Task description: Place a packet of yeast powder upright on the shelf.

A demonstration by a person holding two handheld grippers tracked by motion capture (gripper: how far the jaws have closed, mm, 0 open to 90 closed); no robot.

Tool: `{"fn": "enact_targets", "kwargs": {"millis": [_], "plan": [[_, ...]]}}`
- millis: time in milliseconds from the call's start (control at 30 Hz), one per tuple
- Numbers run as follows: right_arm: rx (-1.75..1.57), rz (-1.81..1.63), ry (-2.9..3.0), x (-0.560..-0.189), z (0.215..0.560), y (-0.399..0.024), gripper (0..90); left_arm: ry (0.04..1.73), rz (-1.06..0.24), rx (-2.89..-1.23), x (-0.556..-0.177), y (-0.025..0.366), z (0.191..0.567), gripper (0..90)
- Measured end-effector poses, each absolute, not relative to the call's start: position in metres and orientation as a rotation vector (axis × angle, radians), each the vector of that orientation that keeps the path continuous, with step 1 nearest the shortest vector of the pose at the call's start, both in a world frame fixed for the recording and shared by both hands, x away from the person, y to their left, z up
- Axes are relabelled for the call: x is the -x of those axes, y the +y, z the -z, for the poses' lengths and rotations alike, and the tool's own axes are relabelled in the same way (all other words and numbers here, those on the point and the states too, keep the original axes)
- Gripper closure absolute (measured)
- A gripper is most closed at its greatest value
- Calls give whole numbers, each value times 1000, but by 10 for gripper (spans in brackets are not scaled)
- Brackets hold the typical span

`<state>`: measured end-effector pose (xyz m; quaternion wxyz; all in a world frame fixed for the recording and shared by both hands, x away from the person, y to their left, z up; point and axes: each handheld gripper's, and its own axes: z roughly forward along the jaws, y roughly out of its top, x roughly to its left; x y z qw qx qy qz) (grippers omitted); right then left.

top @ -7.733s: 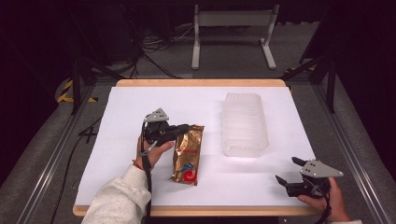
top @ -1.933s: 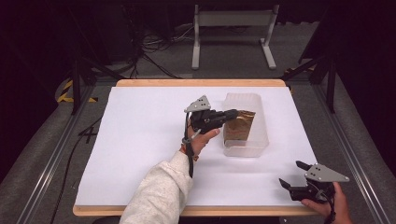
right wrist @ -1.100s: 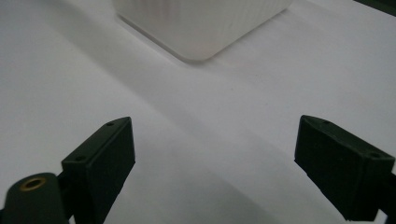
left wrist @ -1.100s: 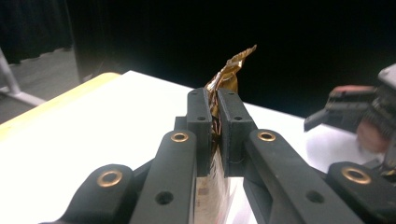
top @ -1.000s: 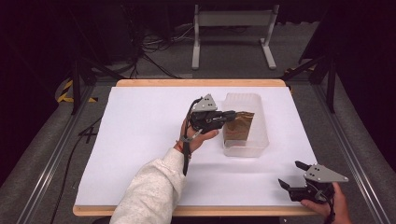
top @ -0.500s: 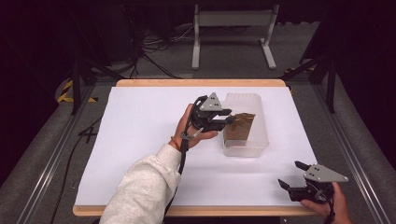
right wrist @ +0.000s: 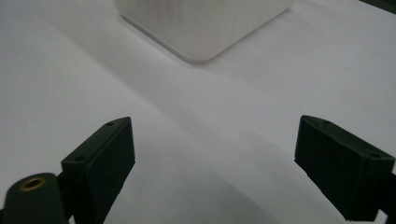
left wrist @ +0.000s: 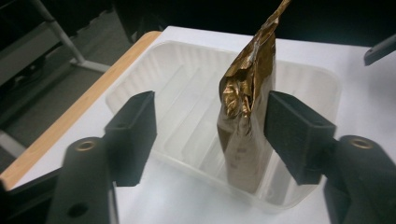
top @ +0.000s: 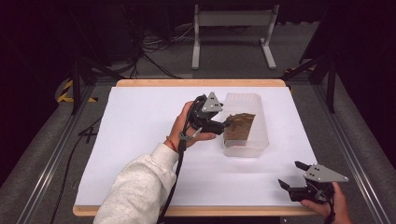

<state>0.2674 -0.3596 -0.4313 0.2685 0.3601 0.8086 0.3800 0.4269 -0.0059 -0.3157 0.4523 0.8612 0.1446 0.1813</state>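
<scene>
Newly released pouch (left wrist: 246, 116), bottom hidden

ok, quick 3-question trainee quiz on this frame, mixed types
1. True or false: the gold pouch stands on edge inside the clear tub.
2. Does the left gripper press on the pouch? A) yes, both pads B) no, jaws apart, just been opening C) one pad only
3. Where does the right gripper sit in the high view, and does it hold anything?

Key
1. True.
2. B; the pouch sits between the jaws with a gap on each side.
3. Near the table's front right corner, jaws open, holding nothing.
</scene>
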Motion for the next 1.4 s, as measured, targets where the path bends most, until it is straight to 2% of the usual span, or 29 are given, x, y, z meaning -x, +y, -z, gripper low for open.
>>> {"fn": "enact_targets", "kwargs": {"millis": [233,433,767,900,1400], "plan": [[-971,-1028,2180,-267,431,-360,127,364,-476,-2160,-422,5,312,210],[-966,-1024,2183,-267,431,-359,127,357,-484,-2189,-419,16,313,155],[-967,-1026,2181,-267,431,-360,127,366,-516,-2217,-413,34,318,120],[-966,-1022,2185,-268,431,-360,127,357,-579,-2241,-409,42,323,120],[-956,-1003,2189,-268,432,-358,125,395,-596,-2278,-402,79,347,106]]}}
